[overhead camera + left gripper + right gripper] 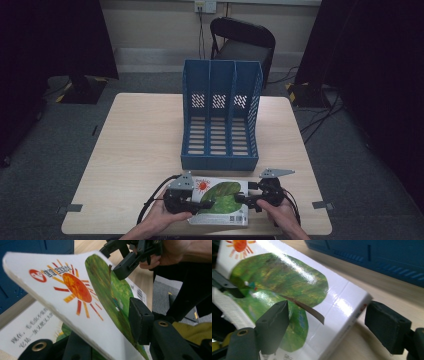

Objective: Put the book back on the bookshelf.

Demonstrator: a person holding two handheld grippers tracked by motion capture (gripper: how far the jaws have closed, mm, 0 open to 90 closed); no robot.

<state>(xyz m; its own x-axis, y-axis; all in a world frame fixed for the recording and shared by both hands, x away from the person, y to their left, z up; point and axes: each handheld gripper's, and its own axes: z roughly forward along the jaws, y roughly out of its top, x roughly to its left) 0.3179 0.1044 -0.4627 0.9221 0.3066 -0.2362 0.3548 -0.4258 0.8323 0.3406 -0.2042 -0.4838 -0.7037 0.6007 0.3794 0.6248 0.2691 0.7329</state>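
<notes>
A white picture book (223,194) with a green leaf and an orange sun on its cover lies at the table's near edge. My left gripper (204,204) comes in from the book's left side and is shut on the front cover (75,287), which is raised at a slant off a page of printed text (30,327). My right gripper (243,200) is at the book's right side, open. In the right gripper view one of its jaws is over the cover (287,275) and the other stands off the spine (352,315) with a gap.
A blue three-slot file rack (220,120) stands on the wooden table (145,135) just beyond the book, open towards me. A black chair (242,42) is behind the table, with cables on the floor at the right.
</notes>
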